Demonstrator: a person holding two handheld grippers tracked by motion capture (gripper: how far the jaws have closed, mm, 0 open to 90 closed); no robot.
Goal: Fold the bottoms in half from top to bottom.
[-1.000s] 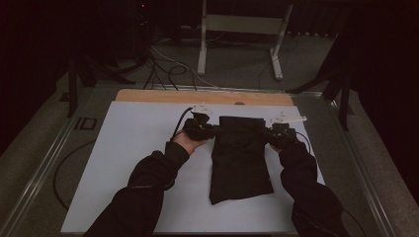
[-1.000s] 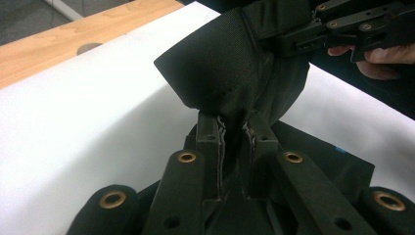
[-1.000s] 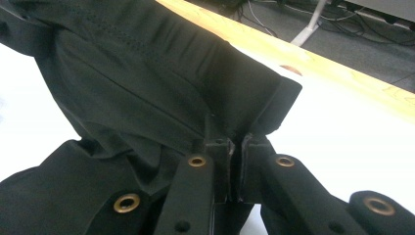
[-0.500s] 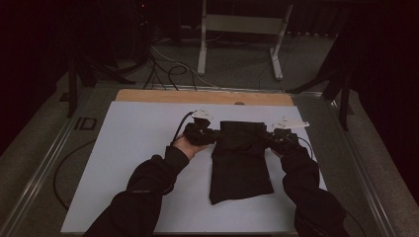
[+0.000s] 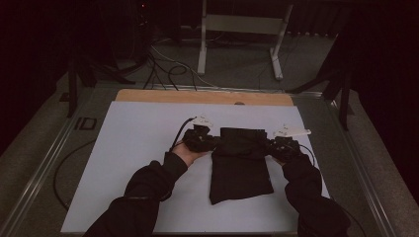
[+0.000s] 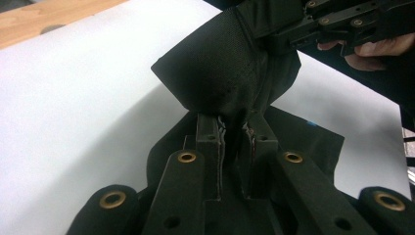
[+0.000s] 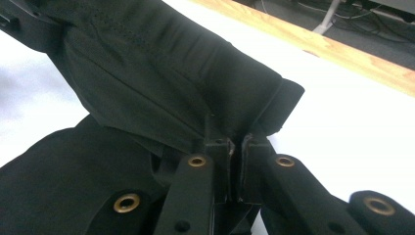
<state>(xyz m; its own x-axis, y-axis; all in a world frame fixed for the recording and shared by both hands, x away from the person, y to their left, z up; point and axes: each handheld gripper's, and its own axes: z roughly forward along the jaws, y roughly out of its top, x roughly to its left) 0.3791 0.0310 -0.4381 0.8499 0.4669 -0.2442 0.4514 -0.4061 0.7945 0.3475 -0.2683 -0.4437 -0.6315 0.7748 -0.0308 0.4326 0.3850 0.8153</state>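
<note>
Matt black woven cloth garment [image 5: 240, 163] lies on smooth white sheet [image 5: 138, 148] over wood tabletop [image 5: 197, 97].

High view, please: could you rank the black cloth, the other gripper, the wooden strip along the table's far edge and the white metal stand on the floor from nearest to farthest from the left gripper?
1. Black cloth, pinched in the left gripper itself.
2. Right gripper, across the cloth's top edge.
3. Wooden strip, at the table's far edge.
4. White stand, on the floor beyond the table.

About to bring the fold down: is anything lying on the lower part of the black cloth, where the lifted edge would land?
Nothing visible. The left gripper and right gripper each pinch a far corner of the black fabric garment; its near half lies bare on the white table sheet.
</note>
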